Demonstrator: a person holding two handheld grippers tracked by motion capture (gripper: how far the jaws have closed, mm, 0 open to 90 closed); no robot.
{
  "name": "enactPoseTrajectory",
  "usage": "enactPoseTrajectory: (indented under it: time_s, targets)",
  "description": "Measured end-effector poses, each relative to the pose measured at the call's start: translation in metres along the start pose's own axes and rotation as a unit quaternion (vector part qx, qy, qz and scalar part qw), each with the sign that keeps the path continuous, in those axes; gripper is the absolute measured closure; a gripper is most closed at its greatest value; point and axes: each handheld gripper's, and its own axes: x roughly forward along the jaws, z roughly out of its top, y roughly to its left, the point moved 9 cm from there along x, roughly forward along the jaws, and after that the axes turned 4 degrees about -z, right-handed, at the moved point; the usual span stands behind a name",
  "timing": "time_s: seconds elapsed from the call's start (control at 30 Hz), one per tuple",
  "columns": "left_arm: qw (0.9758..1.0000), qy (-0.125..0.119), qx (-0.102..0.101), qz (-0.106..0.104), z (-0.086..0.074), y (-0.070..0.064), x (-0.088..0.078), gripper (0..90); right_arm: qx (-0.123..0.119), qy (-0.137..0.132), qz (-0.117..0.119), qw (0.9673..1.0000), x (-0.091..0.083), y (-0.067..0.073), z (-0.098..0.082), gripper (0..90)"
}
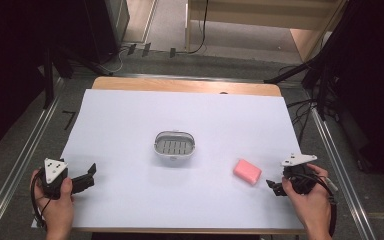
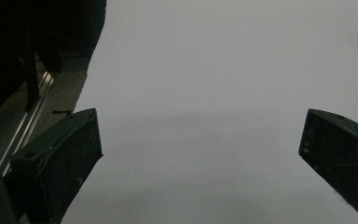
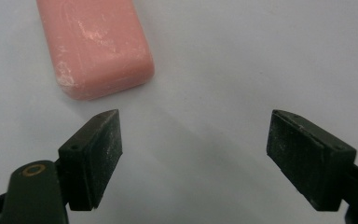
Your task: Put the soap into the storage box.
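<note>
My right claw (image 3: 193,154) is spread, nothing between the jaws; the pink soap (image 1: 247,171) lies flat on the bench (image 1: 130,200), just left of it, right of the soap dish (image 1: 174,144). I'd square the jaws across its short sides before pinching. Left claw (image 1: 87,176) spread too, idle at near left.

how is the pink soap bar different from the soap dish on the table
The pink soap bar is a solid rounded block; the soap dish is a hollow oval tray with a slotted floor. The soap bar is pink, the soap dish white and grey. The soap bar lies by the right gripper, the soap dish mid-table, apart from both grippers. Both rest on the white sheet, unheld.
</note>
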Motion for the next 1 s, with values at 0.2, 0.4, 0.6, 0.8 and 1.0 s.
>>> enactPoseTrajectory:
  time_s: [0.2, 0.4, 0.6, 0.8, 1.0]
  targets:
    - [1.0000, 0.000, 0.002, -0.001, 0.000, -0.001, 0.000, 0.0, -0.028, 0.036, 0.020, 0.9988, 0.002, 0.006, 0.005, 15.2]
    - [1.0000, 0.003, 0.006, 0.000, 0.000, -0.001, 0.000, 0.0, -0.042, 0.059, 0.033, 0.9968, 0.004, 0.012, 0.014, 14.5]
    - [0.9999, 0.004, 0.010, 0.000, -0.001, -0.002, 0.001, 0.0, -0.059, 0.071, 0.044, 0.9948, 0.007, 0.018, 0.022, 14.5]
    - [0.9999, 0.003, 0.012, 0.004, -0.001, -0.002, 0.001, 0.0, -0.071, 0.075, 0.053, 0.9932, 0.011, 0.024, 0.033, 14.0]
    - [0.9999, 0.004, 0.013, 0.003, -0.001, -0.003, 0.001, 0.0, -0.077, 0.080, 0.057, 0.9922, 0.015, 0.029, 0.042, 13.6]
